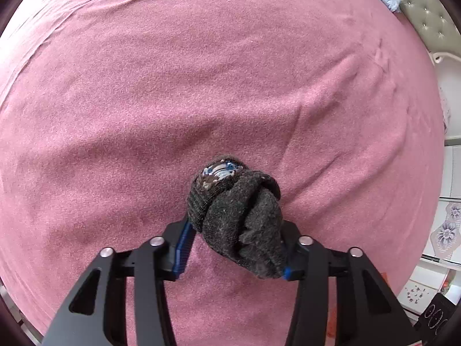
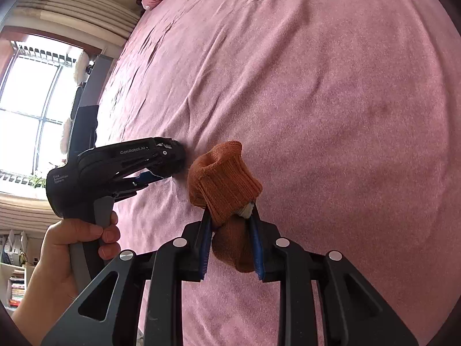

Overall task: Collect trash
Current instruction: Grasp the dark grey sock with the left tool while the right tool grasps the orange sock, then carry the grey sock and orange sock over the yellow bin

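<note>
"GenRobot.AI" is printed on the left gripper (image 2: pixel 170 164), which clamps a dark grey sock ball (image 1: pixel 239 216). At lower centre, the right gripper (image 2: pixel 230 245) pinches an orange sock ball (image 2: pixel 224 184).

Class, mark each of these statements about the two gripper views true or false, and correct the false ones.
1. The left gripper grips a dark grey rolled sock. True.
2. The right gripper is empty. False: it is shut on an orange sock.
3. Both socks are over a pink bedspread. True.
4. The grey sock lies flat and unrolled. False: it is bundled into a ball.
5. A bare hand holds the left gripper's handle. True.
</note>
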Demonstrator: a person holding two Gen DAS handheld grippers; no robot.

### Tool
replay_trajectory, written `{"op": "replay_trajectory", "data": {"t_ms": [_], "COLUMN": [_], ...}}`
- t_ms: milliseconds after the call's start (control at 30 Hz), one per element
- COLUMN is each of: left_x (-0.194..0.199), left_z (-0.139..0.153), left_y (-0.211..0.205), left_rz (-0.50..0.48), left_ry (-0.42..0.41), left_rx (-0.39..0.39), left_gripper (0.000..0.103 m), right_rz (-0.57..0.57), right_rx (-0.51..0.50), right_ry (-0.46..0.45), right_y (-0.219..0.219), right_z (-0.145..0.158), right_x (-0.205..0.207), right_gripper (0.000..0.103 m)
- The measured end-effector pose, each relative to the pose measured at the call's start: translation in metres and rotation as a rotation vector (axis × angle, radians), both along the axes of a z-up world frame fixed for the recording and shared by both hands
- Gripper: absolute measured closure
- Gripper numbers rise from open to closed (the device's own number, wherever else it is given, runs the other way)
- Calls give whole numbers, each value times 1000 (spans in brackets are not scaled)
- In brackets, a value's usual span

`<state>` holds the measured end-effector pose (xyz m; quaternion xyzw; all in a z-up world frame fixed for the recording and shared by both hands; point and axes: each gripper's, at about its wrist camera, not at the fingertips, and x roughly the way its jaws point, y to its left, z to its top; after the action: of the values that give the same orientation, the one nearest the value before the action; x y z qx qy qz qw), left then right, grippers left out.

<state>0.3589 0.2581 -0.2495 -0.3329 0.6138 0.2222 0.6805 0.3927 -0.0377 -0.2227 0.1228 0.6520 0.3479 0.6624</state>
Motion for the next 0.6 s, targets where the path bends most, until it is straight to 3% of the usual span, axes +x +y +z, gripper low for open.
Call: {"op": "replay_trajectory", "data": {"t_ms": [200, 600], "left_x": [-13, -106], "left_z": [8, 41], "left_y": [-27, -135], "left_rz": [-83, -205], "left_ry": [-34, -86], "left_rx": [-5, -124], "left_gripper": [68, 68], "right_rz": [11, 8], "right_rx": [-16, -56], "right_ry": [5, -29], "right_y": [-22, -87], "right_z": [5, 48], "right_x": [-20, -70], "right_gripper": [79, 79]}}
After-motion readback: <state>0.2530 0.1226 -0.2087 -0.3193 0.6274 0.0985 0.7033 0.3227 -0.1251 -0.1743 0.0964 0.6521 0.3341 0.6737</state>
